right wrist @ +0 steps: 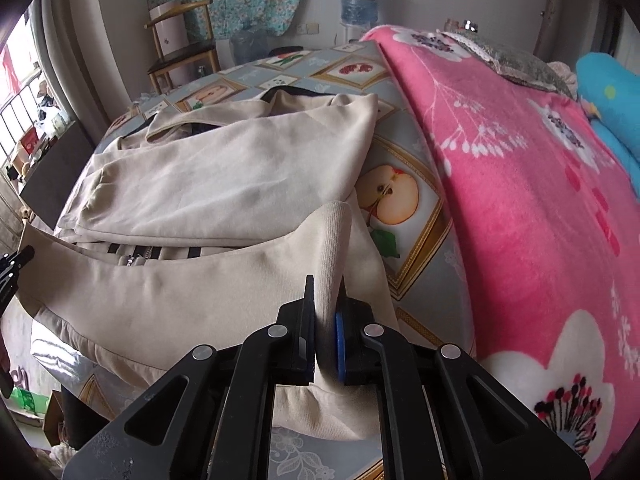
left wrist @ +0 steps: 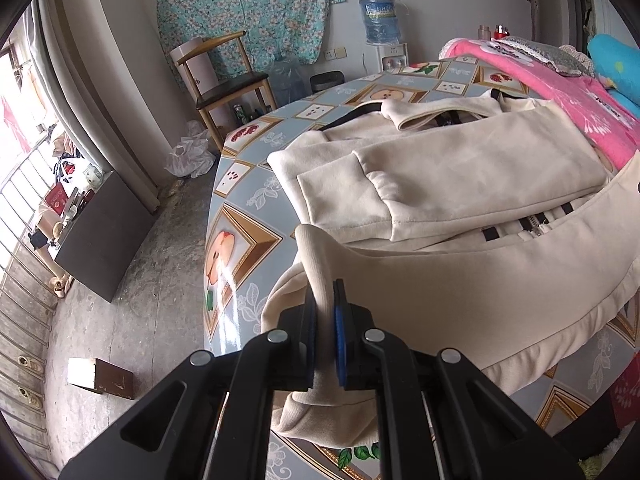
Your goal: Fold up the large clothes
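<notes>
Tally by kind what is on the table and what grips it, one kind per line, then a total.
Beige zip-up jacket: 1
Pink floral blanket: 1
Grippers, left gripper and right gripper, each shut on the jacket's ribbed hem: 2
Total: 4

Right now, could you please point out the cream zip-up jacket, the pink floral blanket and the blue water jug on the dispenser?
cream zip-up jacket (left wrist: pixel 472 168): left wrist view, on the folded-over sleeve.
pink floral blanket (right wrist: pixel 520 200): right wrist view, on its plain pink middle.
blue water jug (left wrist: pixel 378 20): left wrist view, on the bottle's body.
</notes>
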The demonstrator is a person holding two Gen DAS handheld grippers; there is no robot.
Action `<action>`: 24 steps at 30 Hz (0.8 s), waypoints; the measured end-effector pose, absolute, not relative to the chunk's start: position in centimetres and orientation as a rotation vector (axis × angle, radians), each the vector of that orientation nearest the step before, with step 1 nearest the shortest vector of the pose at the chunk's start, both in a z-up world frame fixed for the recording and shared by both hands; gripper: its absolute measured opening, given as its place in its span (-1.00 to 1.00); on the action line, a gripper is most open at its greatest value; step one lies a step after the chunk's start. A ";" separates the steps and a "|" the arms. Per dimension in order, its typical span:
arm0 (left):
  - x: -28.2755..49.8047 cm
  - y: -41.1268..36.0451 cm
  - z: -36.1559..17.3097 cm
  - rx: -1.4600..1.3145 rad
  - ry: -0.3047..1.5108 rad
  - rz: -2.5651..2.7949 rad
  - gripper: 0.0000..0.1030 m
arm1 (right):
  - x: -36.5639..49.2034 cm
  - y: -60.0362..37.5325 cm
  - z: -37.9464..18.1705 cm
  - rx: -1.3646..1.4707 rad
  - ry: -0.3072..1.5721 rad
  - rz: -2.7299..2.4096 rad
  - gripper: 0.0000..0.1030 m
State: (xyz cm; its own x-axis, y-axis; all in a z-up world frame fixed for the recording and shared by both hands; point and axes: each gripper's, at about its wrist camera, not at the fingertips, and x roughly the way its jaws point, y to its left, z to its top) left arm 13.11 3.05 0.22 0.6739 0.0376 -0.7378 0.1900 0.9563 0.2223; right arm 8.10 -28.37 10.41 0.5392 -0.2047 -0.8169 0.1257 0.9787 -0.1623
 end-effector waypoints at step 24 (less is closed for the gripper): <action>11.6 4.3 6.6 0.222 0.640 -0.086 -0.86 | 7.0 -26.7 16.5 -0.099 0.773 -0.206 -0.87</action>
